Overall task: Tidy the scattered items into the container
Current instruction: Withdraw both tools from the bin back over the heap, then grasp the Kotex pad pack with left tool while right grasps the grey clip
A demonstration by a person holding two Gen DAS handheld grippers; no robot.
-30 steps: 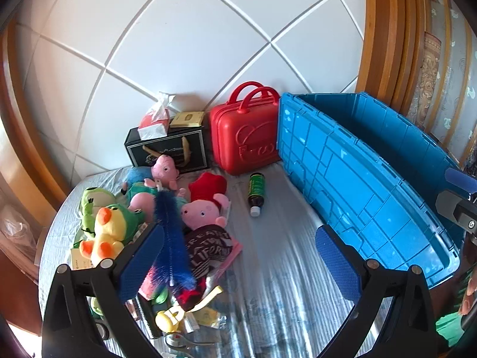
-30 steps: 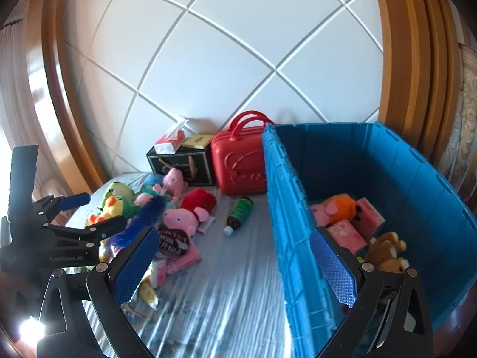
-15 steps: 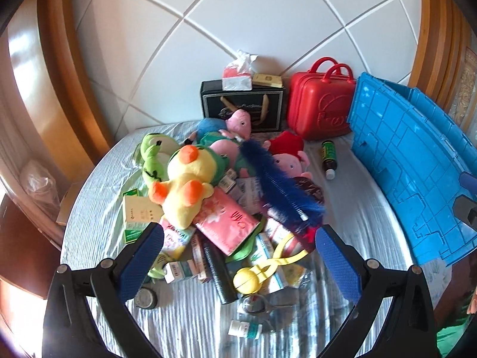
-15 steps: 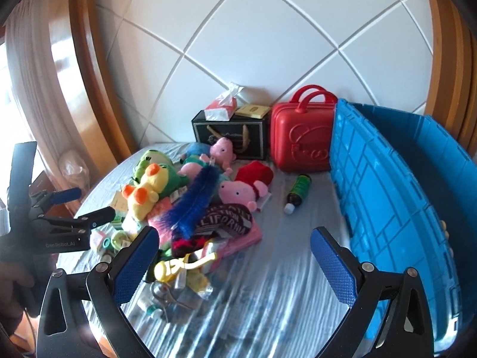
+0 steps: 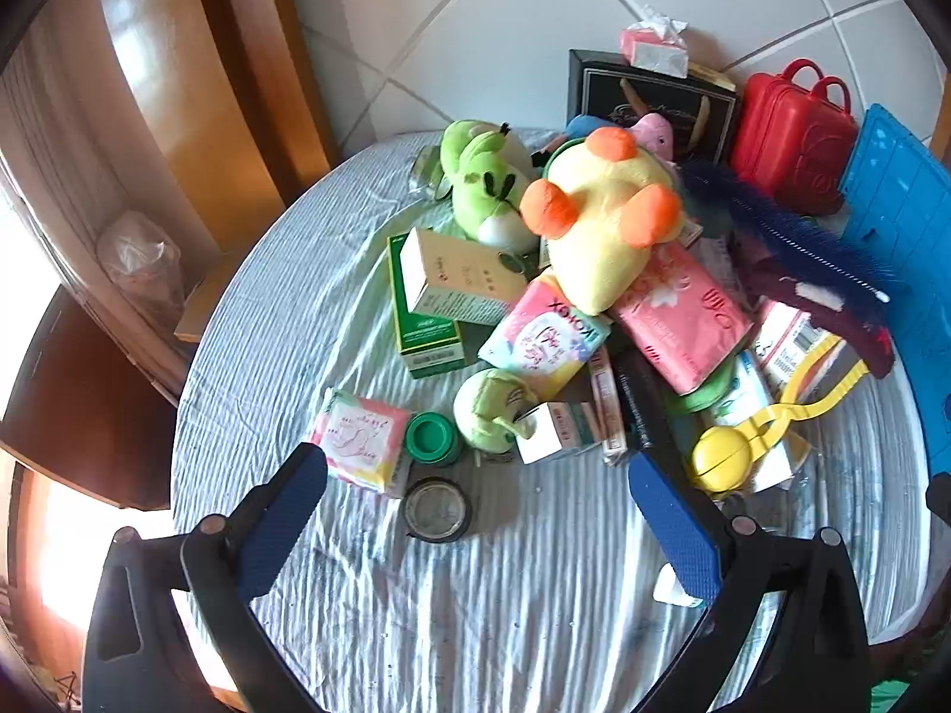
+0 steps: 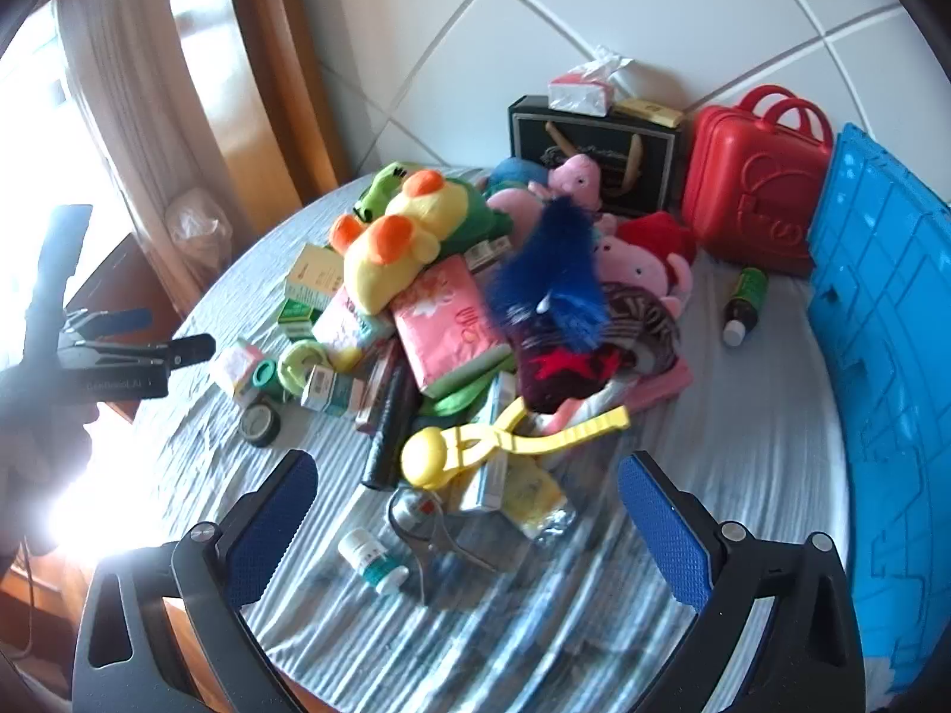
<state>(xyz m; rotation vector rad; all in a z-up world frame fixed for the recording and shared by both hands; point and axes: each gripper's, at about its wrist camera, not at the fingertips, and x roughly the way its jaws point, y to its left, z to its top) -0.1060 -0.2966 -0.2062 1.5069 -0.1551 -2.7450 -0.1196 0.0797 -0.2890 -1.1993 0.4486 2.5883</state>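
Left wrist: left hand-held gripper [image 5: 475, 520] spread, empty, above tape roll [image 5: 437, 510] | right hand-held gripper [image 6: 466, 520] spread, empty

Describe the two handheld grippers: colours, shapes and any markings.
Both are black plastic frames ending in two angled fingers faced with textured blue pads, with round silver screws at the joints. The left gripper and right gripper look identical. The right view shows the left from the side, with faint white lettering, too blurred to read.
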